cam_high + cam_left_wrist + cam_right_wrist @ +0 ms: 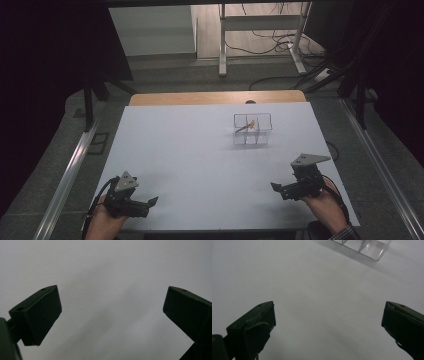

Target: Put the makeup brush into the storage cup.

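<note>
We hold the left gripper (150,202) and the right gripper (278,189) low over the white bench (190,160), both spread wide and empty. The clear divided box (252,129) sits toward the far right, a small orange piece (252,122) inside; bare surface lies between.

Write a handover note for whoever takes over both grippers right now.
Left gripper: open, holds nothing, low at the near left of the white table.
Right gripper: open, holds nothing, near right, pointed toward the clear divided box.
The box stands far right of centre; a small orange-and-dark item lies in a rear compartment.
Done: cannot tell. Left: probably approach the box; neither gripper touches it.
</note>
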{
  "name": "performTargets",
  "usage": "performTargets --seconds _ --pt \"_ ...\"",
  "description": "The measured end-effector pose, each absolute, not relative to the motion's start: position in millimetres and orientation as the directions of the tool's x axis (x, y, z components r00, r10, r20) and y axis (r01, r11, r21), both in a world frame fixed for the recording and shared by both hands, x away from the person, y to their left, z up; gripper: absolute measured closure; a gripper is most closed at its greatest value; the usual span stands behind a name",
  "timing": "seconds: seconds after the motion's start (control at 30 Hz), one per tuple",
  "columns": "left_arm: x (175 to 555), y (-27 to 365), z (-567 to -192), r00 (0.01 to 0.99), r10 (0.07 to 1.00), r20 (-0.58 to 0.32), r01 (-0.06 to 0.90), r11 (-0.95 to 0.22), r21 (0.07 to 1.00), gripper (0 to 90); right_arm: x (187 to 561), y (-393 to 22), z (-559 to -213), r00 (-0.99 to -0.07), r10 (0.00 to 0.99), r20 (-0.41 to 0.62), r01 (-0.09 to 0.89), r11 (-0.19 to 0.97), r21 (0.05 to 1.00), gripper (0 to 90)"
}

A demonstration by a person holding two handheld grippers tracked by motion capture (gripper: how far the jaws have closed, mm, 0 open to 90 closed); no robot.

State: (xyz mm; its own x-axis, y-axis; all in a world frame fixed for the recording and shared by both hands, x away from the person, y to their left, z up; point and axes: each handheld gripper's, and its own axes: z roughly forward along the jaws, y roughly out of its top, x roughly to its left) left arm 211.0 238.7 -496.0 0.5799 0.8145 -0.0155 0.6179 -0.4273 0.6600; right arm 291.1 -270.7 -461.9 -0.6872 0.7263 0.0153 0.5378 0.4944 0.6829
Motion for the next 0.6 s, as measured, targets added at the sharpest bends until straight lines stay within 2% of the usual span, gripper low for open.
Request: performTargets --seconds 0.6 --pt "211.0 238.6 -496.1 0.581 0.814 -0.015 0.619 -0.429 0.658 2.6 279.0 -283.2 -467.0 -0.674 0.739 0.005 0.552 0.499 0.667 0.0"
